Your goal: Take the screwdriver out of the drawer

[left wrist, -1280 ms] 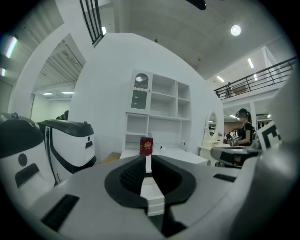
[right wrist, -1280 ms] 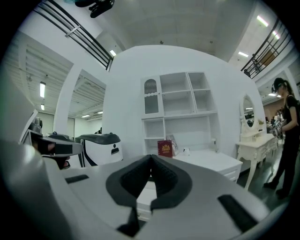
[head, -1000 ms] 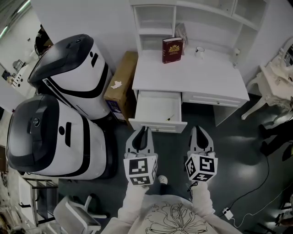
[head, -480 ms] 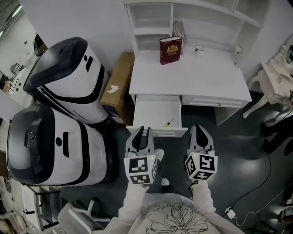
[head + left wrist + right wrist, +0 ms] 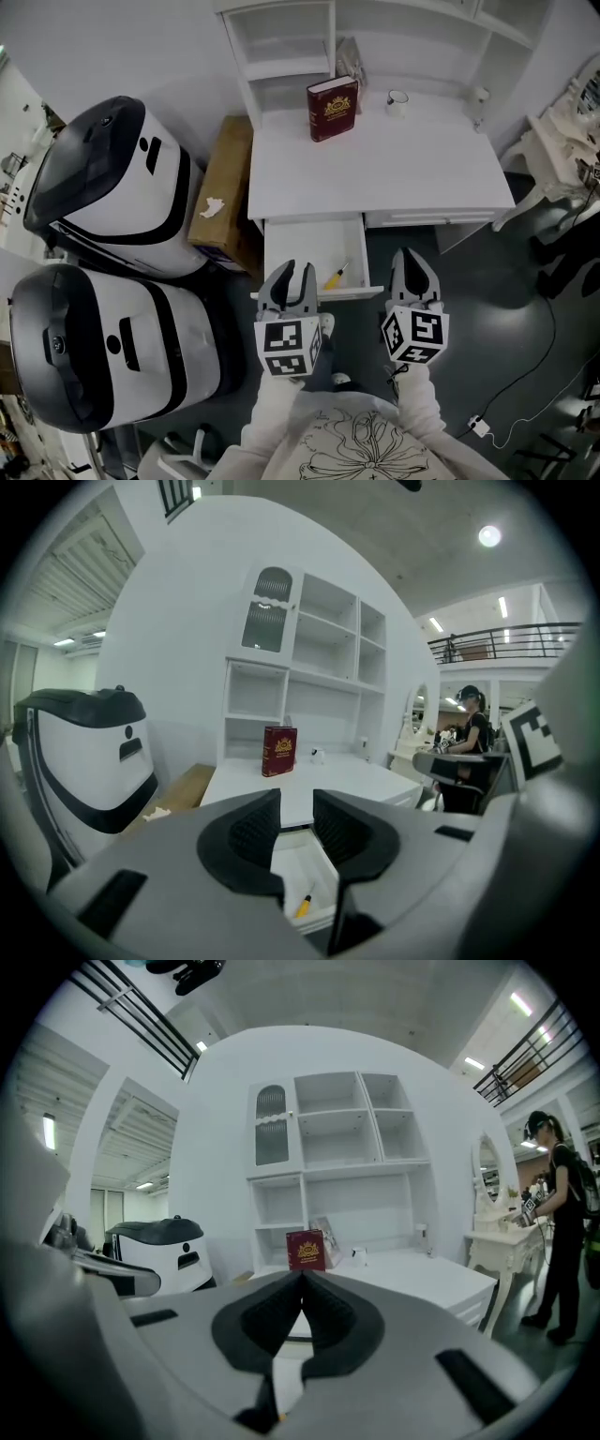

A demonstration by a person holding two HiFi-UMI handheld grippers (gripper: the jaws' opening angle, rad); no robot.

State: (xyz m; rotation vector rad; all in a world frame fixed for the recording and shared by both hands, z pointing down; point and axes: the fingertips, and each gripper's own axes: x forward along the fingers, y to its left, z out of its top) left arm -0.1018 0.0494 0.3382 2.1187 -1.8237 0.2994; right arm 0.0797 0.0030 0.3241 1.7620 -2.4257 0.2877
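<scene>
The white desk's drawer (image 5: 300,246) stands pulled out. A screwdriver (image 5: 336,276) with a yellow handle lies at its front right corner. My left gripper (image 5: 296,272) hovers over the drawer's front edge, just left of the screwdriver. Its jaws have just been opening and stand apart with nothing between them. In the left gripper view the screwdriver (image 5: 303,905) shows low through the gap of the left gripper (image 5: 296,808). My right gripper (image 5: 411,259) is shut and empty, in front of the desk to the right of the drawer. In its own view the right gripper (image 5: 302,1281) has its tips touching.
A red book (image 5: 332,110) and a small mug (image 5: 397,101) stand at the back of the desk top (image 5: 394,169). Two big white-and-black machines (image 5: 103,187) and a cardboard box (image 5: 220,192) fill the left. White furniture (image 5: 562,141) and a person (image 5: 562,1213) are at the right.
Both grippers have moved forward up to the drawer's front. The left jaws went from shut to open. The right jaws stayed shut.
</scene>
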